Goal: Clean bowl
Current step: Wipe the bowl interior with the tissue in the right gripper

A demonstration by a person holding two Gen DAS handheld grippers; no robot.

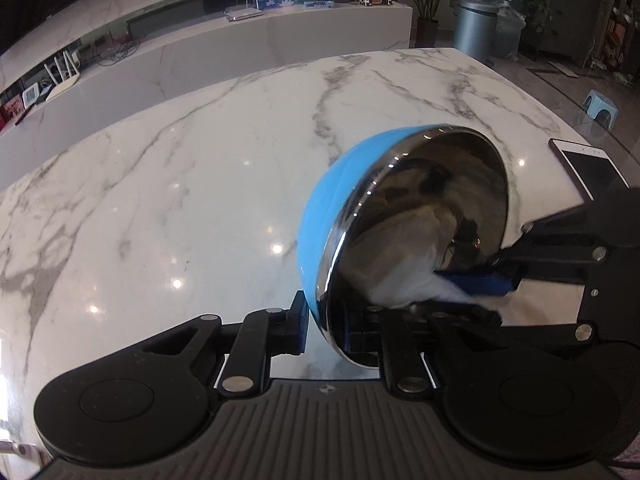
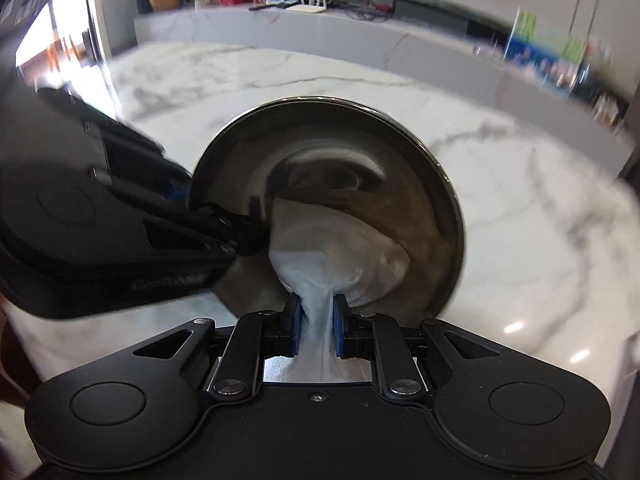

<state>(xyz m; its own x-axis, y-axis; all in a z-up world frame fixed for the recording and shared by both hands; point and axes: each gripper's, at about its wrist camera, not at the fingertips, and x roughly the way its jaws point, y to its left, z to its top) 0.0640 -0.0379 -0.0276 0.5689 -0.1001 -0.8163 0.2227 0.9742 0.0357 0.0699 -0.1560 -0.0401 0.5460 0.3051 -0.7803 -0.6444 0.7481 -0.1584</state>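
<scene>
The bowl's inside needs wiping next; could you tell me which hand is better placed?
Right. Its tongs pinch the white cloth, already inside the bowl. The left tongs clamp the rim, holding it tilted.

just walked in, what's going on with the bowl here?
A person is wiping out a bowl, blue outside and steel inside, using two handheld grippers. The left gripper is clamped on the bowl's rim, holding it tipped on its side over the marble table. The right gripper is shut on a white cloth that is pressed into the bowl's interior. A phone lies nearby.
</scene>
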